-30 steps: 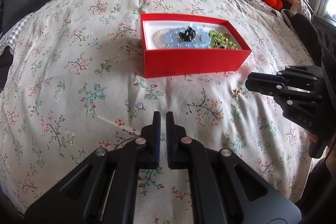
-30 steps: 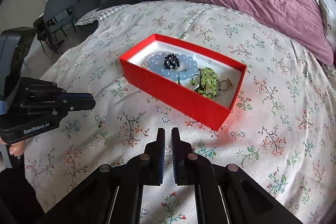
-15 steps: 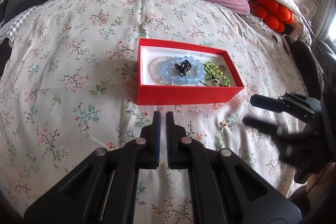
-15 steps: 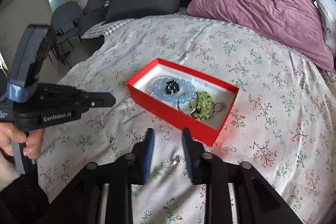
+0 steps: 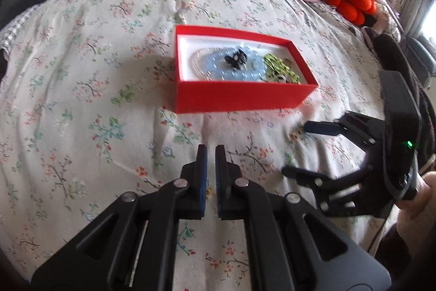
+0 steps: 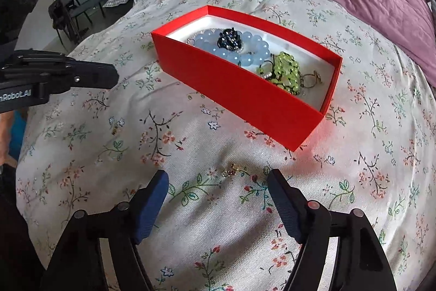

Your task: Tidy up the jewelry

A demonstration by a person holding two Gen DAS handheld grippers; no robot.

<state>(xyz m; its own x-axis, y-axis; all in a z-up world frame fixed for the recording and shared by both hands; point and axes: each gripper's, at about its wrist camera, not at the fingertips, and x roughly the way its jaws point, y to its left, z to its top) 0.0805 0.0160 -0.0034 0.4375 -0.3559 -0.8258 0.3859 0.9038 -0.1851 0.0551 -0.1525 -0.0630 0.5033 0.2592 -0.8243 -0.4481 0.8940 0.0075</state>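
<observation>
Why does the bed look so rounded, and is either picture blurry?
Left wrist view: the fisheye lens bulges the bedspread, and the red box is smeared by motion blur. Right wrist view: the same bulge, but sharper, with a red glow on the fabric beside the box.

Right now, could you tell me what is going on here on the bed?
A person with a gripper in each hand is sorting jewelry into a red box on a floral bedspread. The box already holds a blue bead bracelet, a green bead bracelet and a ring. The right gripper is open, with a small gold piece lying on the cover just ahead of its fingers, not yet gripped. The left gripper is shut and empty, held off to the side.
</observation>
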